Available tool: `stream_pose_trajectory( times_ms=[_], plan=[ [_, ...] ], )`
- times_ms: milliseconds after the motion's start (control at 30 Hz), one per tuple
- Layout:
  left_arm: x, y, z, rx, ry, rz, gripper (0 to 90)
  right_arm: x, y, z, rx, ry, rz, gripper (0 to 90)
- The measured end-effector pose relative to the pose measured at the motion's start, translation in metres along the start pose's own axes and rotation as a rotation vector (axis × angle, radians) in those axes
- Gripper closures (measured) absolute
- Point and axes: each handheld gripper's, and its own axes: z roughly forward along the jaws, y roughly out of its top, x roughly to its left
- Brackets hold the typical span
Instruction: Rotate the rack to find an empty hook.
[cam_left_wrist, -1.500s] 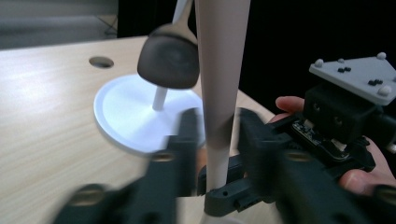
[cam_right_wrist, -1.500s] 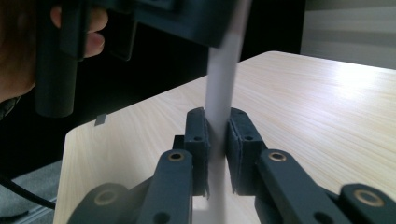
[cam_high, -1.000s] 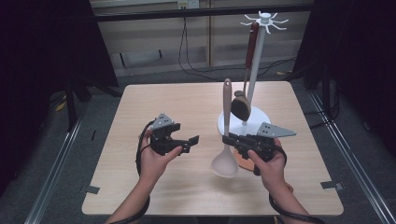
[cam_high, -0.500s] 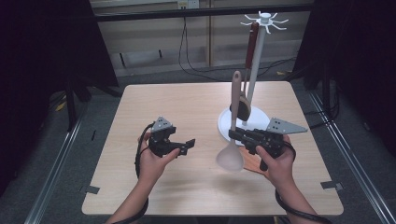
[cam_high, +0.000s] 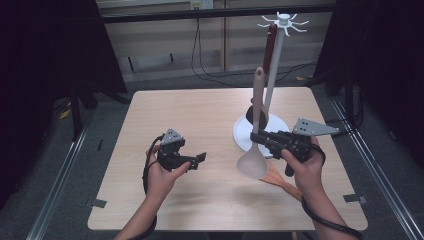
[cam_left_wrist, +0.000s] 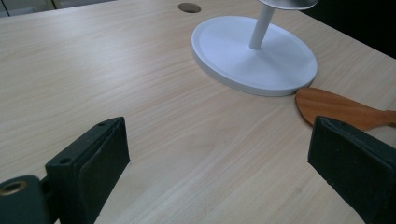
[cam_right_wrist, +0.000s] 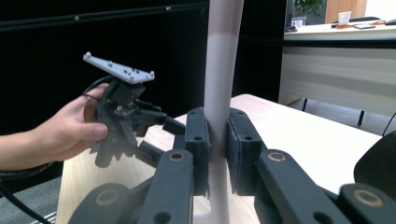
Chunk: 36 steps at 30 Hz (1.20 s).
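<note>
My right gripper (cam_high: 257, 136) is shut on the handle of a beige spoon (cam_high: 257, 95), which it holds upright with the bowl (cam_high: 251, 165) hanging low over the table. In the right gripper view the pads (cam_right_wrist: 198, 140) press both sides of the spoon handle (cam_right_wrist: 220, 84). My left gripper (cam_high: 194, 161) stands open over bare wood, left of the spoon; its pads (cam_left_wrist: 100, 156) are wide apart with nothing between them. A white utensil stand (cam_high: 272, 75) rises just behind the spoon. A dark red-handled utensil (cam_high: 270, 45) hangs from it.
A wooden spatula (cam_high: 277, 176) lies on the table under my right hand, its blade (cam_left_wrist: 334, 106) beside the stand's round base (cam_left_wrist: 254, 58). The stand's hooks (cam_high: 284, 21) spread at the top. A cable hole (cam_left_wrist: 189, 7) is in the tabletop behind the base.
My right gripper has carried the spoon a little to the right, toward the stand, and tipped the handle more upright. The left gripper has hardly moved.
</note>
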Motion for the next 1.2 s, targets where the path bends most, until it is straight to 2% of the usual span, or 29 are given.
stream_pose_trajectory(
  times_ms=[333, 433, 567, 600, 633, 733, 1000, 1200],
  plan=[
    [0.004, -0.005, 0.001, 0.027, 0.006, 0.006, 5.1, -0.009, 0.015, -0.008, -0.042, -0.006, -0.01, 80.4],
    [0.004, -0.003, 0.0, 0.021, 0.009, 0.0, 5.1, -0.012, 0.02, -0.009, -0.057, 0.002, -0.014, 80.4],
    [0.004, -0.003, -0.001, 0.018, 0.011, 0.002, 5.1, -0.019, 0.028, -0.011, -0.056, 0.002, -0.021, 80.4],
    [0.003, -0.003, 0.0, 0.013, 0.015, -0.008, 5.1, -0.021, 0.03, -0.011, -0.05, -0.002, -0.023, 80.4],
    [0.004, -0.004, -0.001, 0.027, 0.014, 0.003, 5.1, -0.024, 0.032, -0.012, -0.052, -0.003, -0.021, 80.4],
    [0.005, -0.005, 0.0, 0.036, 0.012, 0.001, 5.1, -0.031, 0.037, -0.013, -0.051, 0.007, -0.018, 80.4],
    [0.004, -0.006, 0.001, 0.038, 0.014, 0.004, 5.2, -0.047, 0.044, -0.015, -0.073, 0.028, 0.015, 80.3],
    [0.004, -0.007, 0.001, 0.044, 0.021, 0.005, 5.3, -0.052, 0.046, -0.017, -0.078, 0.03, 0.022, 80.3]
  ],
)
